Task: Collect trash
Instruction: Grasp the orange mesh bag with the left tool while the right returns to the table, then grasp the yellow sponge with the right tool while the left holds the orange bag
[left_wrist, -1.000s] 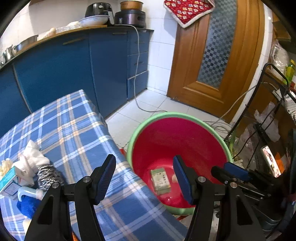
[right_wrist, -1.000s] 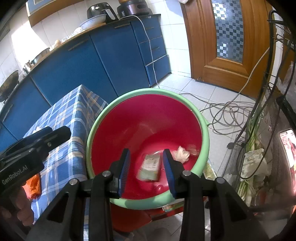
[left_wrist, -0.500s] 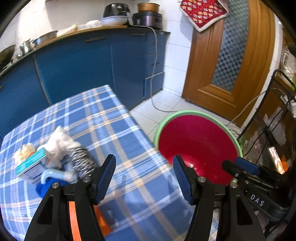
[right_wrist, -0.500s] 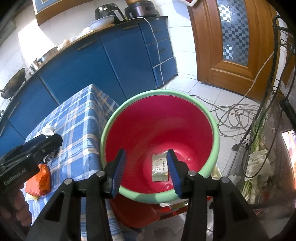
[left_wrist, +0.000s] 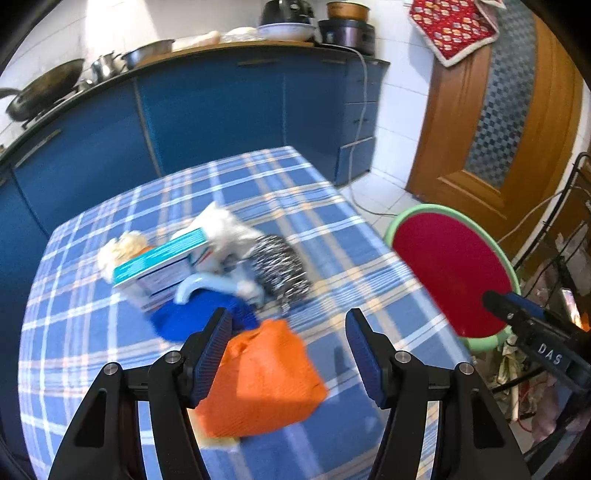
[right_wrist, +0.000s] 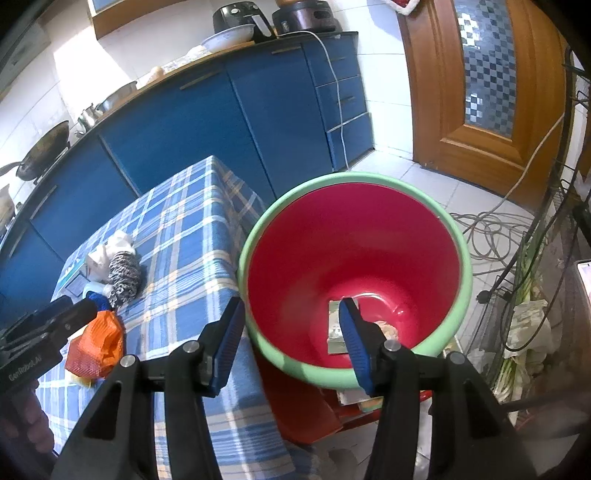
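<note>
Two grippers in play, both yours. Your left gripper (left_wrist: 288, 347) hangs over the blue plaid tablecloth (left_wrist: 303, 206) with its jaws spread and nothing pinched; the orange mesh bag (left_wrist: 266, 376) lies on the cloth below and between the pads, not gripped as far as the blur lets you tell. At 11 o'clock of the bag sits the rest of the trash pile: a blue cloth (left_wrist: 192, 317), a teal-edged carton (left_wrist: 162, 266), a pale blue hook-shaped piece (left_wrist: 199, 288), a steel scouring ball (left_wrist: 280, 266) and white crumpled paper (left_wrist: 225, 229), all touching or overlapping.

Your right gripper (right_wrist: 291, 332) is over the near rim of the red bucket with green rim (right_wrist: 436, 218), jaws opening, nothing between the pads. Down in the bucket a flat greenish packet (right_wrist: 334, 325) lies on the bottom, partly hidden behind the right pad, with a small crumpled scrap (right_wrist: 388, 328) just beside it at 3 o'clock. The bucket stands on the floor, just beside the table edge at 3 o'clock of the pile. In the right wrist view the left gripper's body shows at 9 o'clock, over the bag.
</note>
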